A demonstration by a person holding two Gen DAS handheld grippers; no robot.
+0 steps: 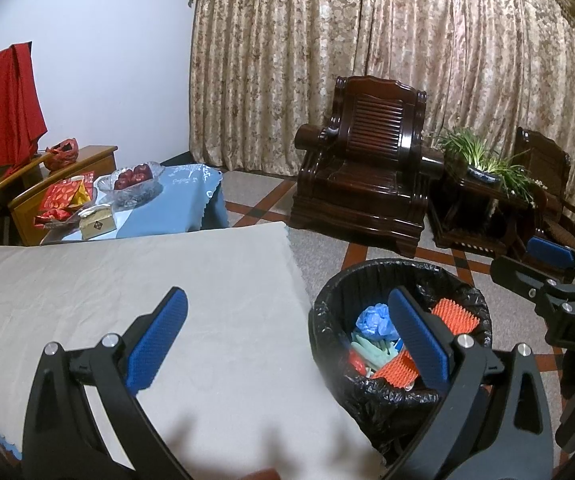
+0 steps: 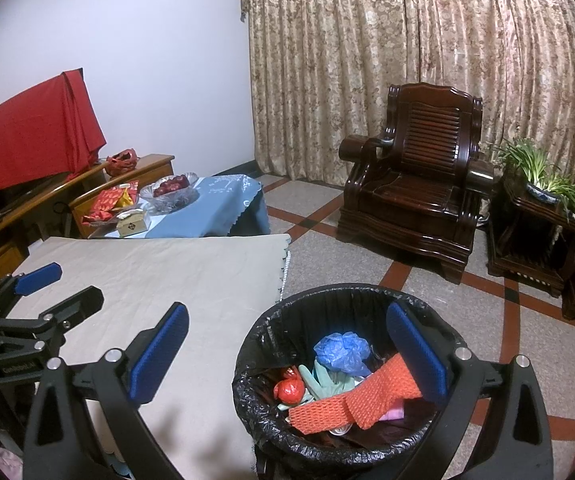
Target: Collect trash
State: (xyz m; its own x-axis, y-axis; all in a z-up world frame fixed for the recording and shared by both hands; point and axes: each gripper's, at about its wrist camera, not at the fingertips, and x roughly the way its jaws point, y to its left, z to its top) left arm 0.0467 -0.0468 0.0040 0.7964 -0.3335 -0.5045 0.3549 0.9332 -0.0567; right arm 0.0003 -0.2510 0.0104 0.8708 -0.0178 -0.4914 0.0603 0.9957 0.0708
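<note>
A round bin lined with a black bag [image 1: 329,312] [image 2: 255,344] stands on the floor beside a table covered in beige cloth [image 1: 127,280] [image 2: 159,276]. Inside lie orange foam netting [image 2: 351,404] [image 1: 455,314], a crumpled blue bag [image 2: 341,350] [image 1: 375,320], pale green gloves [image 2: 323,382] and a red wrapper [image 2: 289,390]. My left gripper [image 1: 291,340] is open and holds nothing, straddling the table's edge and the bin. My right gripper [image 2: 287,352] is open and bare too, hanging over the bin. Each gripper shows at the edge of the other's view.
Behind the beige table a blue-clothed table [image 2: 223,200] carries a glass bowl of red fruit [image 2: 171,190], red packets and a small box. A dark wooden armchair [image 2: 415,184], a side table with a potted plant [image 2: 539,184] and curtains stand beyond the tiled floor.
</note>
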